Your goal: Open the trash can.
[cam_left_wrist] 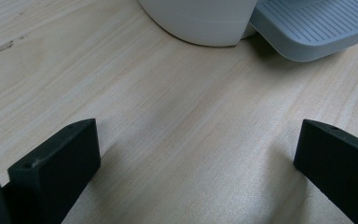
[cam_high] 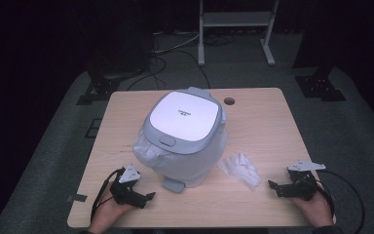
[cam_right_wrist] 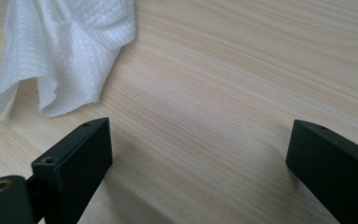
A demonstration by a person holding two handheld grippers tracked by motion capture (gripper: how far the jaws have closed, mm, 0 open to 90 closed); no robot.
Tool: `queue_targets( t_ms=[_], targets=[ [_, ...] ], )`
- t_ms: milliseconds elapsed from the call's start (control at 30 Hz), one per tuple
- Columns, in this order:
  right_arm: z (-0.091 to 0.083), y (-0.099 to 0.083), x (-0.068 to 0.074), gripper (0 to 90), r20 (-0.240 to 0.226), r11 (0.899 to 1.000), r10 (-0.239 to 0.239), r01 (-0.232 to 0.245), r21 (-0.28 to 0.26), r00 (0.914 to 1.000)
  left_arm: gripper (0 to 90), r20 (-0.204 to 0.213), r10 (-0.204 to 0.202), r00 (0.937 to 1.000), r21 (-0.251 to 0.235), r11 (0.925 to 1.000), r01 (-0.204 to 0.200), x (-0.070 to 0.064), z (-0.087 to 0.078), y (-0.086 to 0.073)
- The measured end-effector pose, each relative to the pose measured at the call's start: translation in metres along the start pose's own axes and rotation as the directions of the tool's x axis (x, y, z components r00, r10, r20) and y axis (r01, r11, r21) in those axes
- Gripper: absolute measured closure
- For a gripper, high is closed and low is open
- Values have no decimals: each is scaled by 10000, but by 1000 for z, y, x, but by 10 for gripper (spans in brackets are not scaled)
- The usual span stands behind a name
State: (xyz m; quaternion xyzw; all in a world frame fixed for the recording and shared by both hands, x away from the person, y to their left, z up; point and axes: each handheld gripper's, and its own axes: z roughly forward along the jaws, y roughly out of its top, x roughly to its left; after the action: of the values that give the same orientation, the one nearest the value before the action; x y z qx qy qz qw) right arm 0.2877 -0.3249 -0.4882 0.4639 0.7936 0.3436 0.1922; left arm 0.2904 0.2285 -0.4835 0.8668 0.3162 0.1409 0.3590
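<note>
A white pedal bin (cam_high: 182, 139) with a grey lid and a plastic liner stands in the middle of the wooden table (cam_high: 263, 122). Its grey foot pedal (cam_high: 173, 185) points toward the front edge. The bin's base (cam_left_wrist: 200, 23) and pedal (cam_left_wrist: 314, 28) show close ahead in the left gripper view. A crumpled white paper towel (cam_high: 240, 169) lies right of the bin. My left gripper (cam_high: 146, 199) rests open at the front left, jaws wide apart over bare wood. My right gripper (cam_high: 274, 186) rests open at the front right, and the towel (cam_right_wrist: 65, 51) lies just beyond its left jaw.
A round cable hole (cam_high: 229, 101) sits near the table's back edge. Black cables (cam_high: 350, 190) trail from both grippers. Behind the table stand a white metal frame (cam_high: 236, 29) and dark equipment stands on the grey floor.
</note>
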Motion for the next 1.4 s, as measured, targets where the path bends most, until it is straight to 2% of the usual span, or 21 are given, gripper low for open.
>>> queue_targets(
  t_ms=[67,133,200,600,800,1000,1267,1400],
  targets=[
    [0,0,0,55,0,10000,7,-7,1,10000,5,-75,121,9999,10,9999,-120,-1,-1,1],
    [0,0,0,55,1,10000,5,-5,0,10000,49,-40,225,9997,-112,9997,-225,-2,-5,2],
    [0,0,0,55,1,10000,6,-6,0,10000,51,27,59,10000,-287,9996,-58,-2,-8,3],
    [0,0,0,55,-2,10000,0,0,-3,10000,228,388,-104,9992,-815,9966,135,-2,-24,8],
    [0,0,0,55,-1,10000,0,0,-4,10000,399,658,-99,9978,-1014,9947,166,-1,-33,11],
    [0,0,0,55,1,10000,5,-5,1,10000,602,1092,-158,9939,-1206,9923,291,-2,-43,15],
    [0,0,0,55,-1,10000,-2,2,-3,10000,879,1450,-293,9890,-1523,9870,516,-1,-57,23],
    [0,0,0,55,2,10000,6,-6,1,10000,899,1502,-367,9880,-1647,9844,616,0,-64,27]
  ],
)
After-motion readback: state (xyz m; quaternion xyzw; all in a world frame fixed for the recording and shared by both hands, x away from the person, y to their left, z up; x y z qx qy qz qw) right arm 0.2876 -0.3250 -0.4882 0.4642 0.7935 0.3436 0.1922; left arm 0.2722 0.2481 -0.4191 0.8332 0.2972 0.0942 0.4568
